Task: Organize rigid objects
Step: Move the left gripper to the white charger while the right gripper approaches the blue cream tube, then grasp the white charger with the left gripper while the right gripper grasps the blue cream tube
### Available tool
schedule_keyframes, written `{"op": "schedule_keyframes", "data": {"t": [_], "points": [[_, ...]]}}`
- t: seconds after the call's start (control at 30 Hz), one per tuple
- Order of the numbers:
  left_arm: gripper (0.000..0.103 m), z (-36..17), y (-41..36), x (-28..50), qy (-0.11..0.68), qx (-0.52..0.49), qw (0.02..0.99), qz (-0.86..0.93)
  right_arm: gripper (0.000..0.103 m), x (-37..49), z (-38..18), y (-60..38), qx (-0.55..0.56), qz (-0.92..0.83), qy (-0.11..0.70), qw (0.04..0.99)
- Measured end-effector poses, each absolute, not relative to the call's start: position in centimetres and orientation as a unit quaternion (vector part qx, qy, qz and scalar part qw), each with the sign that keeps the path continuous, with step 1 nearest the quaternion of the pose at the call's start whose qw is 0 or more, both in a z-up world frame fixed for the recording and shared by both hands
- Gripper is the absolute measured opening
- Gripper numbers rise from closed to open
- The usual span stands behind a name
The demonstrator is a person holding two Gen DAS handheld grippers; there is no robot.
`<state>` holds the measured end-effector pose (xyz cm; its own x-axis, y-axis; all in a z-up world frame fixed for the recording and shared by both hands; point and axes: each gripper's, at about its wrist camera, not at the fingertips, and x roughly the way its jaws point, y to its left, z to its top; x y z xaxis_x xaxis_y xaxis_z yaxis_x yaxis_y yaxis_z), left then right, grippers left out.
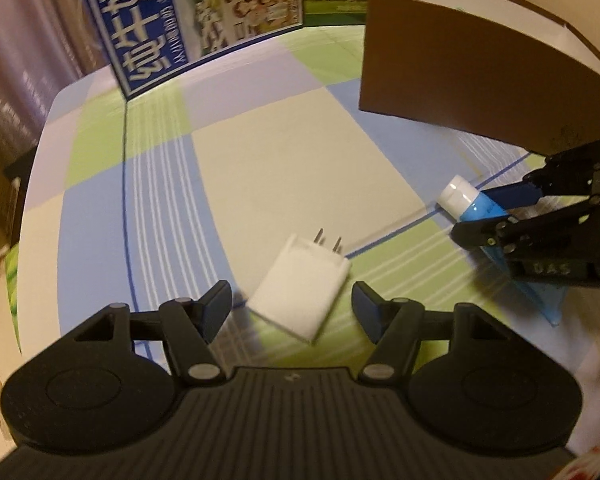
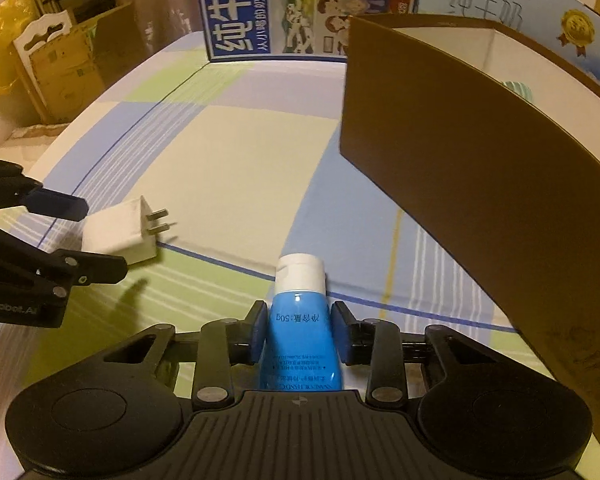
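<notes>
Checked cloth [image 2: 236, 152] in pale blue, green, lilac and cream covers the table, and printed milk cartons [image 2: 236, 8] with blue panels stand along its far edge. Nearer, on the right, sits a tall brown cardboard box [image 2: 460, 184] with an open top and pale inner walls; something striped shows inside it, too small to tell. Black two-finger tools come next in size. The right gripper [image 2: 299, 332] has its blue pads pressed against both sides of a blue plastic tube with a white cap [image 2: 300, 320], which lies along the line of the fingers with the cap pointing away, just in front of the brown box. The left gripper [image 1: 291, 308] stands about half open, its pads on either side of a white wall charger with two metal prongs [image 1: 300, 292]; the pads appear to be clear of it, though blur there makes contact hard to judge. The charger lies flat on the cloth, prongs pointing away from the left gripper, well to the left of the tube.
</notes>
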<state>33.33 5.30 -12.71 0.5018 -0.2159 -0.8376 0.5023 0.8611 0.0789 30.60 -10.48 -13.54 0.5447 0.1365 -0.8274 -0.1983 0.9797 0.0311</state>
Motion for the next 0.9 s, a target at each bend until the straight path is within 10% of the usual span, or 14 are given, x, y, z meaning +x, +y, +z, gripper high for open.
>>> {"op": "schedule_keyframes", "data": {"t": [0.37, 0.9], "points": [[0.036, -13.2, 5.1, 32.7, 0.461, 0.148, 0.851, -0.206, 0.036, 29.8, -13.5, -10.5, -0.027, 0.081, 0.469, 0.879], [0.036, -12.5, 6.0, 31.2, 0.502, 0.05, 0.853, -0.132, 0.036, 30.0, -13.7, -10.1, -0.043, 0.077, 0.468, 0.879]]}}
